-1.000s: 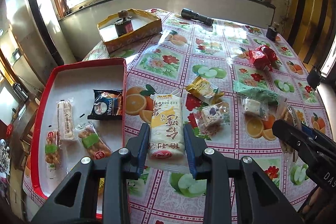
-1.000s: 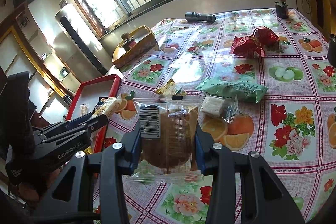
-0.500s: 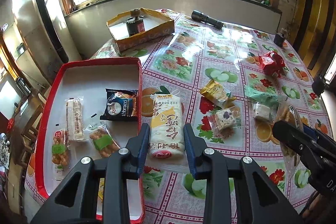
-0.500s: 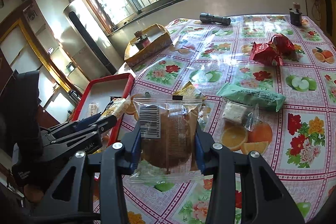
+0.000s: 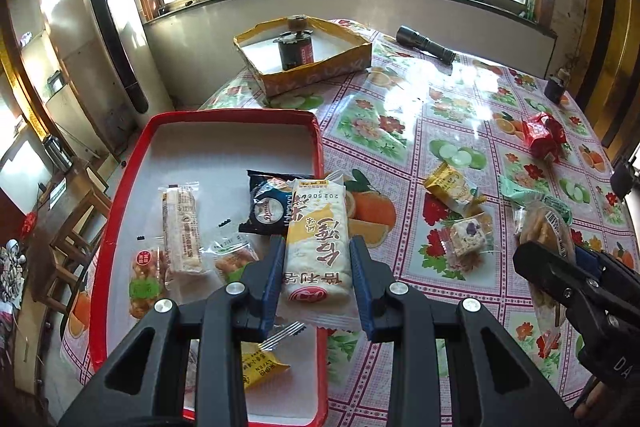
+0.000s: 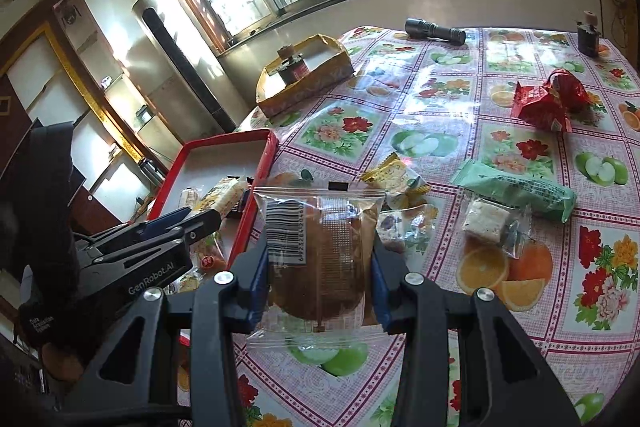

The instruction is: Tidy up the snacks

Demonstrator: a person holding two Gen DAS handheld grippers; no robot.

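Note:
My left gripper [image 5: 316, 281] is shut on a white and yellow snack pack [image 5: 316, 243], held over the right rim of the red tray [image 5: 120, 211]. Several wrapped snacks lie in that tray, among them a dark packet [image 5: 266, 209] and a long bar [image 5: 181, 229]. My right gripper [image 6: 320, 283] is shut on a clear bag with a brown cake [image 6: 320, 247], above the table just right of the tray [image 6: 260, 171]. Loose on the flowered cloth lie a yellow packet [image 5: 452, 187], a green pack [image 6: 520, 189], a nougat bag [image 6: 490, 223] and red packets [image 6: 550, 101].
A yellow cardboard box [image 5: 304, 57] with a dark can stands at the table's far left. A black torch [image 5: 426, 43] lies at the far edge and a small dark bottle [image 6: 588, 35] at the far right. Wooden stools [image 5: 76, 239] stand left of the table.
Both grippers have moved left toward the tray, each keeping its pack. The left one's pack now hangs over the tray's right rim instead of the cloth.

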